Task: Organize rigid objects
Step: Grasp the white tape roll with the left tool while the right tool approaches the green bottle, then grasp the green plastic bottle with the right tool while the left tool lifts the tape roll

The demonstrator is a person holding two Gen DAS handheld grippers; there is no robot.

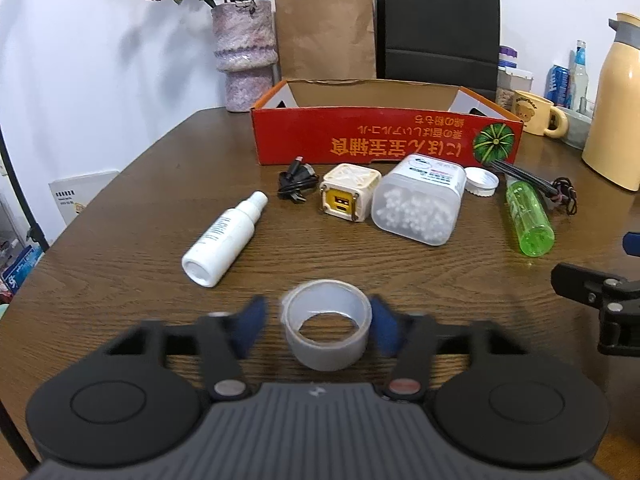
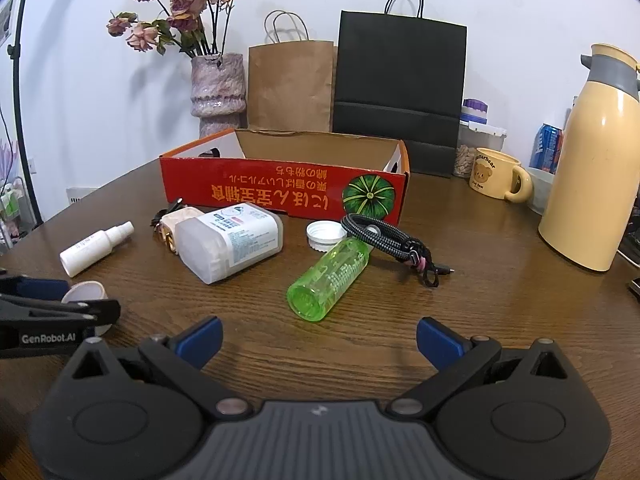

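Note:
A roll of clear tape (image 1: 326,344) stands on the wooden table between the blue pads of my left gripper (image 1: 318,326). The right pad meets the roll, while the left pad (image 1: 252,322) shows a small gap, so the jaws are open around it. My right gripper (image 2: 320,340) is open and empty, just short of a green bottle (image 2: 330,280) lying on its side. Farther back lie a white spray bottle (image 1: 224,236), a cream charger cube (image 1: 350,196), a clear tub of white pellets (image 1: 418,208), a white cap (image 2: 326,234) and a braided cable (image 2: 392,240). Behind them is an open red cardboard box (image 1: 384,140).
A small black cable (image 1: 296,184) lies by the box. A vase of dried roses (image 2: 218,88), a brown bag (image 2: 290,84) and a black bag (image 2: 400,96) line the back wall. A yellow mug (image 2: 496,174), cans and a tall cream thermos (image 2: 588,168) crowd the right side.

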